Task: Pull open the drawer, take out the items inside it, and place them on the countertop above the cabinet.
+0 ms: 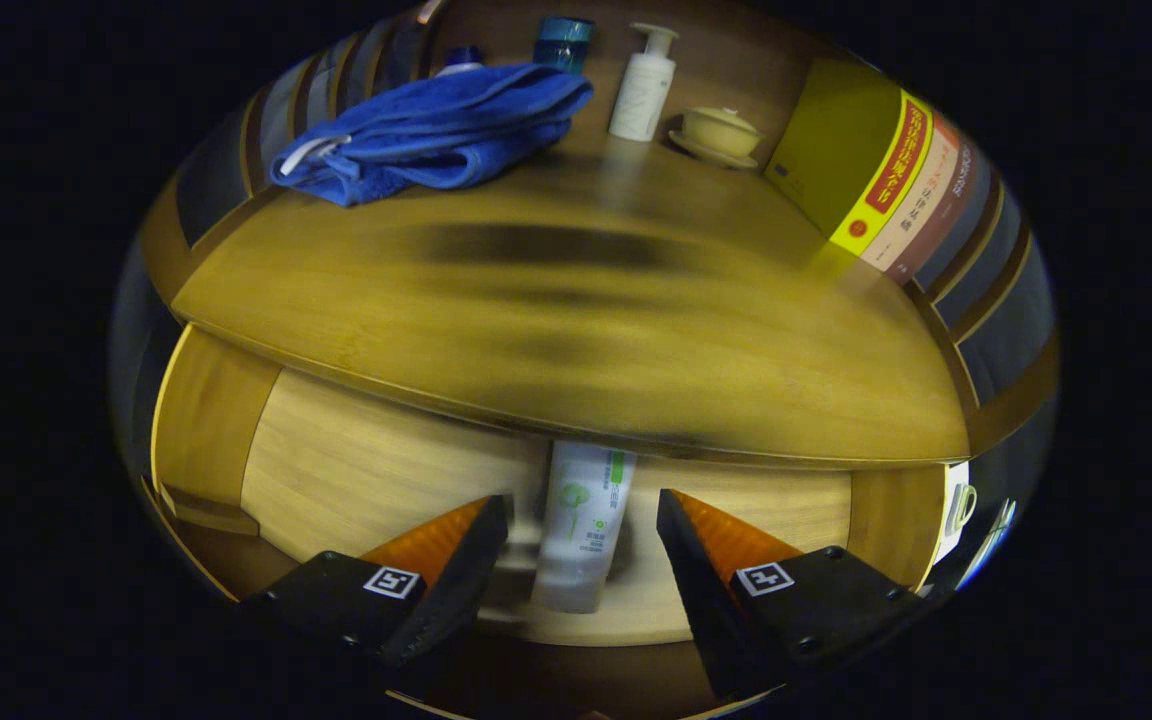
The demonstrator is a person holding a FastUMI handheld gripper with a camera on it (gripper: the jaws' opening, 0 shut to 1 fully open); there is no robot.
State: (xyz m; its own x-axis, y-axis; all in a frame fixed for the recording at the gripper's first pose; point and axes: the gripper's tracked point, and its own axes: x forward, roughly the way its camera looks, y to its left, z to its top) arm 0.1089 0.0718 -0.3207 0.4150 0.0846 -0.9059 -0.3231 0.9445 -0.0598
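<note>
Down inside the open light-wood drawer (386, 480) lies a white squeeze tube with a green leaf print (581, 525), stretched lengthwise with its far end tucked under the overhanging edge of the brown wooden countertop (576, 330). The gripper (581, 545) hangs right over it with its fingers spread wide, one on each side of the tube, and neither looks to be touching it. So the tube sits between the fingers, running toward 12 o'clock from them.

Writing-wise: the tube has a green band and some small print under the leaf logo, but it's too tiny and smeared to make out, so no brand from me.

Up on the countertop, well beyond the fingers, a crumpled blue towel (436, 130) sits at about 11 o'clock. Just behind it there's a teal cup (564, 42). At 12 o'clock stands a white pump bottle (644, 85), and just to its right a pale yellow lidded bowl on a saucer (718, 133). At roughly 1 o'clock a row of books with a yellow-and-red spine in front (886, 170) leans against the side; the spines carry printed characters, too blurry for me to make out.
</note>
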